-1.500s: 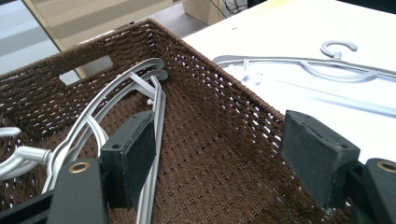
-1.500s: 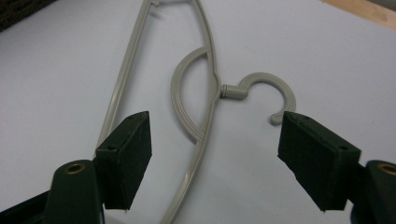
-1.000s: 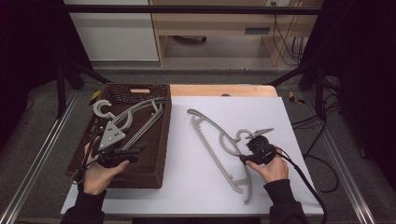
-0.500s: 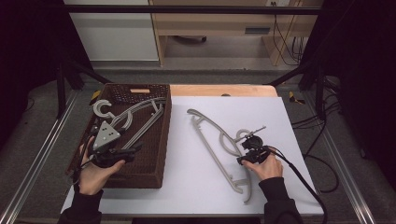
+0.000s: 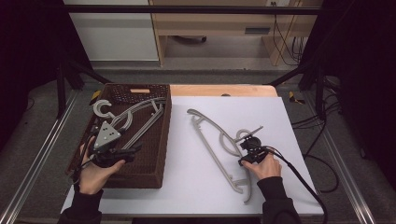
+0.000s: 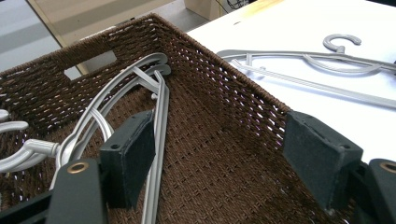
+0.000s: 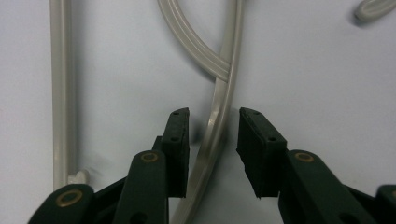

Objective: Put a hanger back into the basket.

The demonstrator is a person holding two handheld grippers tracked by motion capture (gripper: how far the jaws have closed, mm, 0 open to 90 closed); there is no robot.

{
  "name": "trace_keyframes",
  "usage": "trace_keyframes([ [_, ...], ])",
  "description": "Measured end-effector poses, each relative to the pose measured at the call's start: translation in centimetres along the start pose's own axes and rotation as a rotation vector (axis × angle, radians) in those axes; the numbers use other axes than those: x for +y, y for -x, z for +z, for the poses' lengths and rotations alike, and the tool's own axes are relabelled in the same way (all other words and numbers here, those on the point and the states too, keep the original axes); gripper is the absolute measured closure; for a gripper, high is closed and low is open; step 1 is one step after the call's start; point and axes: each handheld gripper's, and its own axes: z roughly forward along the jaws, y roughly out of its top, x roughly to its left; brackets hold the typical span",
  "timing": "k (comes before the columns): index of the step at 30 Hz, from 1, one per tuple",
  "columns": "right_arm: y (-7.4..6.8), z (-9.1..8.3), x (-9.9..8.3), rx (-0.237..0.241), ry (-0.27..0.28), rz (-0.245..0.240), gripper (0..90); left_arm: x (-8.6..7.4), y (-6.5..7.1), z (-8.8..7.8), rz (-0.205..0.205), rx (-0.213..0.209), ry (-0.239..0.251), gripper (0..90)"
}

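A grey plastic hanger [image 5: 210, 140] lies flat on the white tabletop, its hook toward the right. My right gripper [image 5: 246, 150] points down at it near the hook. In the right gripper view the jaws [image 7: 214, 135] straddle the hanger's curved arm [image 7: 219, 112] and have just been closing; small gaps remain beside both pads. My left gripper [image 5: 133, 150] is open, low inside the brown wicker basket [image 5: 166, 135]. Its left pad [image 6: 128, 158] rests beside the grey hangers [image 6: 121, 88] lying in the basket, and its right pad is at the basket's wall.
The basket [image 6: 224, 79] fills the table's left side and holds several hangers [image 5: 140, 116]. A bare wooden strip [image 5: 219, 90] runs along the far edge. Cables [image 5: 299, 182] trail off the right side. Metal frame rails flank the table.
My right hand has edged slightly left and nearer onto the hanger near its hook. The left hand and the basket have stayed put.
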Motion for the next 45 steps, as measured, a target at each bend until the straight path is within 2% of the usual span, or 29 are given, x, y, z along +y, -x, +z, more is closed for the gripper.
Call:
trace_keyframes([
  [14, 0.1, 0.1, 0.5, -0.03, -0.038, 0.055, 77.2, -0.1, -0.1, 0.2, -0.004, 0.002, -0.003, 25.3],
  [15, 0.0, 0.1, 0.6, -0.027, -0.048, 0.076, 77.6, -0.1, -0.1, 0.2, -0.004, 0.003, -0.004, 25.4],
  [19, 0.0, 0.1, 0.8, -0.042, -0.067, 0.086, 78.9, -0.1, -0.2, 0.1, -0.005, 0.005, -0.003, 25.4],
  [24, 0.1, 0.2, 1.2, -0.047, -0.09, 0.137, 81.2, -0.1, -0.2, 0.1, -0.009, 0.006, -0.003, 25.4],
  [29, 0.2, 0.1, 1.2, -0.047, -0.084, 0.141, 82.7, -0.2, -0.3, 0.0, -0.012, 0.007, -0.002, 25.4],
  [32, 0.3, -0.1, 1.0, -0.058, -0.062, 0.12, 82.8, -0.1, -0.3, -0.1, -0.014, 0.006, 0.0, 25.4],
  [34, 0.2, -0.6, 1.0, -0.066, -0.05, 0.125, 82.8, -0.1, -0.3, -0.1, -0.013, 0.007, 0.002, 25.4],
  [35, 0.4, -0.9, 0.9, -0.07, -0.034, 0.109, 82.8, -0.1, -0.3, -0.1, -0.011, 0.007, 0.002, 25.4],
  [36, 0.4, -1.2, 0.9, -0.072, -0.027, 0.121, 82.8, -0.1, -0.3, -0.1, -0.011, 0.007, 0.003, 25.4],
  [41, 1.0, -3.0, 0.4, -0.101, 0.031, 0.108, 82.9, 0.0, -0.2, -0.2, -0.009, 0.007, 0.005, 25.4],
  [44, 1.3, -4.2, 0.1, -0.091, 0.076, 0.109, 82.9, 0.1, -0.1, -0.2, -0.002, 0.006, 0.002, 25.4],
  [45, 1.4, -4.6, -0.1, -0.088, 0.088, 0.108, 82.8, 0.1, -0.1, -0.1, 0.004, 0.008, 0.017, 25.4],
])
